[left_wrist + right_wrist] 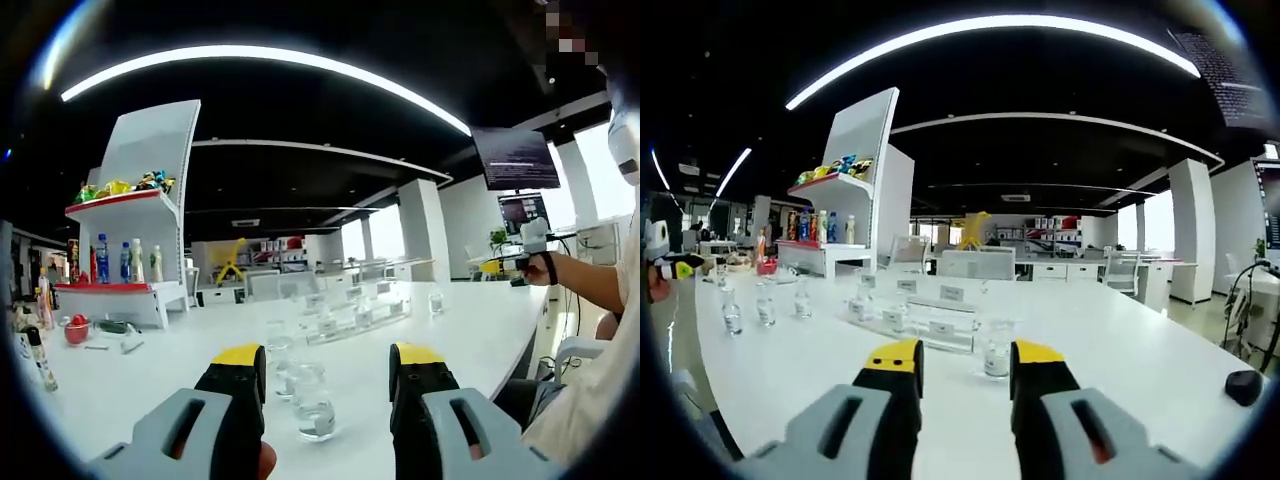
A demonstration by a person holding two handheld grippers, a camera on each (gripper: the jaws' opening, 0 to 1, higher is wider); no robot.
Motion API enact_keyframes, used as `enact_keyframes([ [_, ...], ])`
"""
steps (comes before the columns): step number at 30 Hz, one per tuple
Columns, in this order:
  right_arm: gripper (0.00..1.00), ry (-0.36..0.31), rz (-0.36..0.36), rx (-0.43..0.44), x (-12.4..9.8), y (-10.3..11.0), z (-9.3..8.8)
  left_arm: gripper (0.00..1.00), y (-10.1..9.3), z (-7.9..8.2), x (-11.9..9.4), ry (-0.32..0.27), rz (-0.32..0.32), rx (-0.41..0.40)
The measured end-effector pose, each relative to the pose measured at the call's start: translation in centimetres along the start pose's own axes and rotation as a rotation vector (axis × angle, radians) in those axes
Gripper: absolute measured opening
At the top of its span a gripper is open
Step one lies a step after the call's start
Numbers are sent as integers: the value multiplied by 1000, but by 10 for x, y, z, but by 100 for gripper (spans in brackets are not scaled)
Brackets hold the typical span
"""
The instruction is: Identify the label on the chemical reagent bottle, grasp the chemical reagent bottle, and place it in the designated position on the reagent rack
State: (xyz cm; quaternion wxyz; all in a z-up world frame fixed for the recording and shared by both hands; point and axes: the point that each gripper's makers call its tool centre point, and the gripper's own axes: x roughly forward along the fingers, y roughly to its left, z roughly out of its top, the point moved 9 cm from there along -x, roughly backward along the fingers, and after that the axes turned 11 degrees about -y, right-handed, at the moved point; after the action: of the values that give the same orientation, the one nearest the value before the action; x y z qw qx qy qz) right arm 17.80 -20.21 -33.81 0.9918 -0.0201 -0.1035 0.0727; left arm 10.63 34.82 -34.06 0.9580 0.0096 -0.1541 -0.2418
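Both tongs, left [327,372] and right [963,367], are hanging apart, empty, over the white surface [480,340]. Bottle [312,402] is standing just before the left tongs, near the rack [350,315] (clear glass: probably light, slippery, fragile; gripping mid-body looks safest). Label unreadable.

Both claws [328,375] [965,368] have grey slotted bodies, black jaws and yellow tips.

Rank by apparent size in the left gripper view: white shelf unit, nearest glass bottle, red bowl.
1. white shelf unit
2. nearest glass bottle, though closeness to the camera enlarges it
3. red bowl
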Motion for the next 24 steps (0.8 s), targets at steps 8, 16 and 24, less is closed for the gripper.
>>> enact_keyframes([
  [8,35,14,-2,-17,17,-2,-4,49,3,-2,1,8,5,-3],
  [16,35,43,3,-35,38,-4,-13,49,3,-2,1,12,5,0],
  [24,35,54,1,-37,52,-5,-15,49,4,-5,2,18,4,-3],
])
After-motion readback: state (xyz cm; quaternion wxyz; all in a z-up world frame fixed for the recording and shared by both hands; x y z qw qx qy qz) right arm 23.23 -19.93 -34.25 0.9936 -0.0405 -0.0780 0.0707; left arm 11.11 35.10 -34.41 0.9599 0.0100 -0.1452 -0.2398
